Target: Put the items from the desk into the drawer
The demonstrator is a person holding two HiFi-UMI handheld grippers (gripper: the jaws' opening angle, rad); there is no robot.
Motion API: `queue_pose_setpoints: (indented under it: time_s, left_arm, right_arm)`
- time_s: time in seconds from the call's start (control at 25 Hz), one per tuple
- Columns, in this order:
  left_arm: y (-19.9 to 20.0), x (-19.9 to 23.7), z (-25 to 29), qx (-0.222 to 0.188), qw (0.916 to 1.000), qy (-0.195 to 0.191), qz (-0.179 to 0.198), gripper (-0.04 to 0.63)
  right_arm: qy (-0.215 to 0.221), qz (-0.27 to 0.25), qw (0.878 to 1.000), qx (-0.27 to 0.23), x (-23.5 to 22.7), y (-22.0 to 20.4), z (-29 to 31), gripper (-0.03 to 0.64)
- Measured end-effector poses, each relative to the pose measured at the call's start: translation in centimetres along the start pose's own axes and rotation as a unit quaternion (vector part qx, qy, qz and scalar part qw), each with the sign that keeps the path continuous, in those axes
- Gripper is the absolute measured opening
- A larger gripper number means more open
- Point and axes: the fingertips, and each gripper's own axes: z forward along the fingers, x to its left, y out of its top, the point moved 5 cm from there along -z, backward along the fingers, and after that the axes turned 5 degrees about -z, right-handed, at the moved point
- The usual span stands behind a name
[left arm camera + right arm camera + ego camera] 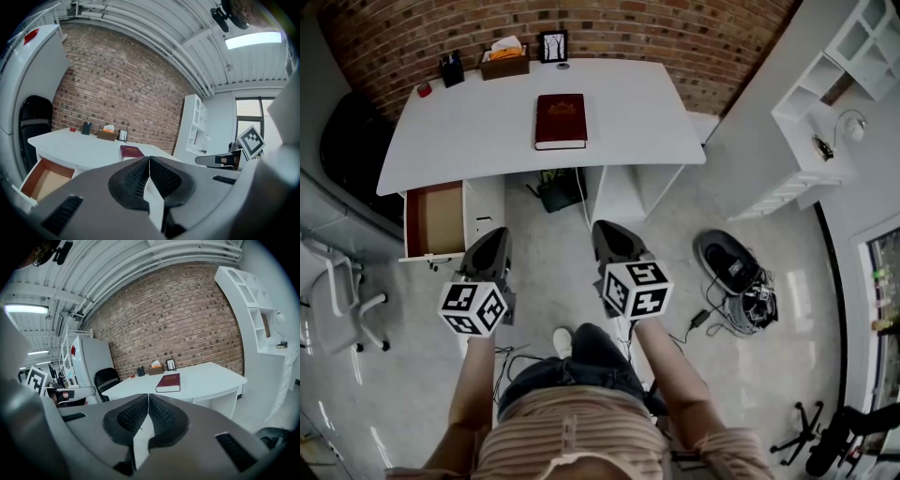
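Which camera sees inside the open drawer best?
The head view: it looks down into the drawer, showing its brown bottom. The left gripper view shows it at an angle, low in the corner. The right gripper view doesn't show it.

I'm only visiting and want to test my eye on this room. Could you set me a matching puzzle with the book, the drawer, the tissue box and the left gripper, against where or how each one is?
Things:
1 book
2 drawer
3 tissue box
4 left gripper

Places or states:
A pulled open at the left end of the desk
B jaws shut, nothing between them
C lying flat in the middle of the desk
D at the desk's back edge

Pairs: 1-C, 2-A, 3-D, 4-B
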Motion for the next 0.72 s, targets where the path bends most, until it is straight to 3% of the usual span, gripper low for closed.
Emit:
queue_pose_setpoints:
  time_s: [0.32,0.72]
  left_arm:
    - [0.8,2.1,2.1,0.006,1.0000,-0.004,-0.006,0.009]
    - [2.1,5.7,11.0,0.026,0.9995,-0.009,-0.015,0.010]
  right_arm:
    - [-0.007,-0.003,1.000,-0.002,-0.2,1.2,2.4,0.017]
    - [-0.021,0.012,1.000,0.009,-5.1,3.1,10.1,0.017]
